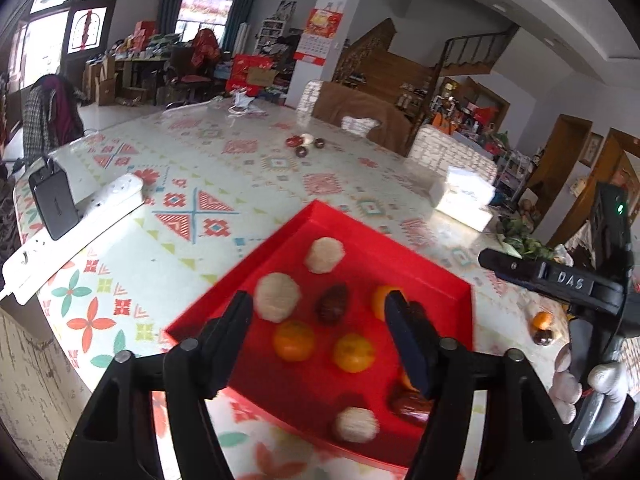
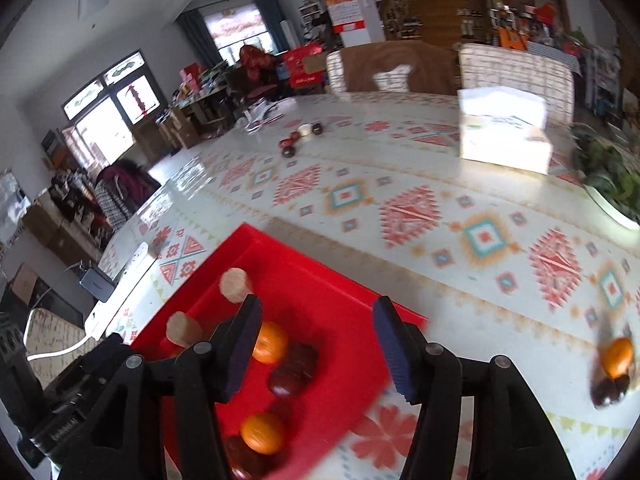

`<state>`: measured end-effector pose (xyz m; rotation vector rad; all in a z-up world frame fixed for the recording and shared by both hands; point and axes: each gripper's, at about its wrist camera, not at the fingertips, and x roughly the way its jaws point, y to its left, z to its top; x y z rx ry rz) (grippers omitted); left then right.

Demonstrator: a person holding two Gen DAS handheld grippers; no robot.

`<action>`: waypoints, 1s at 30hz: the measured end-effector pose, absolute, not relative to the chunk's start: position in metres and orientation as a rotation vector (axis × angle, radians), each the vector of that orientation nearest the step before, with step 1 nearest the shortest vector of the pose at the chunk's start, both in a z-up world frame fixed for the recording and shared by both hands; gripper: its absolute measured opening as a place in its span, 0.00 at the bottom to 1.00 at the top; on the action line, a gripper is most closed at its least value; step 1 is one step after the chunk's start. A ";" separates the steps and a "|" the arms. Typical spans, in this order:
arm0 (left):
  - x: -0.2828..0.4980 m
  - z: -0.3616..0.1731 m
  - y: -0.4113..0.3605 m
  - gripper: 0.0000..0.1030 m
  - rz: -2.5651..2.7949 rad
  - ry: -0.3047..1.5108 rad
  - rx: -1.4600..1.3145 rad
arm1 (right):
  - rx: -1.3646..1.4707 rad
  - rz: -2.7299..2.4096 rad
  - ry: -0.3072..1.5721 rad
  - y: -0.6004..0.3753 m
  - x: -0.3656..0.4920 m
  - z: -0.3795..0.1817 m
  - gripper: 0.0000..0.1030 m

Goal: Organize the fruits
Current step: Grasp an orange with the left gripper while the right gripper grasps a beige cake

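Most of the fruit already lies in the red tray (image 1: 440, 276), which sits on the patterned table (image 1: 248, 168) just in front of both grippers. Inside it are three pale round pieces (image 1: 278, 297), several oranges (image 1: 353, 353) and dark red dates (image 1: 332, 304), loosely spread and not sorted by kind. The left gripper (image 1: 320, 320) hovers over the tray with its fingers spread wide and nothing between them. The right gripper (image 2: 316, 336) is likewise spread and empty, over the tray's right edge. Still outside the tray, an orange with dark fruit (image 2: 614, 368) touching it lies on the table well to the right, though blur makes it hard to count the dark pieces. Farther off, near the middle of the table, a small cluster of dark and pale pieces (image 2: 298, 138) also waits. Judging from this, the task looks more than half done: two small groups remain to be brought in, the nearer one on the right being the likely next pick.
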<state>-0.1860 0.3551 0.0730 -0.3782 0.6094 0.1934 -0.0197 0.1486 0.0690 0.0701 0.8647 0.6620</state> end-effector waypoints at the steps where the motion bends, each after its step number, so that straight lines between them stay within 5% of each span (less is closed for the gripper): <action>1: -0.187 0.076 0.349 0.69 0.186 0.605 -0.372 | 0.078 0.647 0.857 0.135 -0.021 0.069 0.61; 17: -0.162 0.082 0.218 0.78 -0.040 0.669 -0.270 | 0.308 0.302 0.814 -0.116 -0.017 0.056 0.61; 30: -0.152 0.075 0.186 0.78 -0.077 0.716 -0.227 | 0.166 0.232 0.923 -0.117 0.015 0.007 0.57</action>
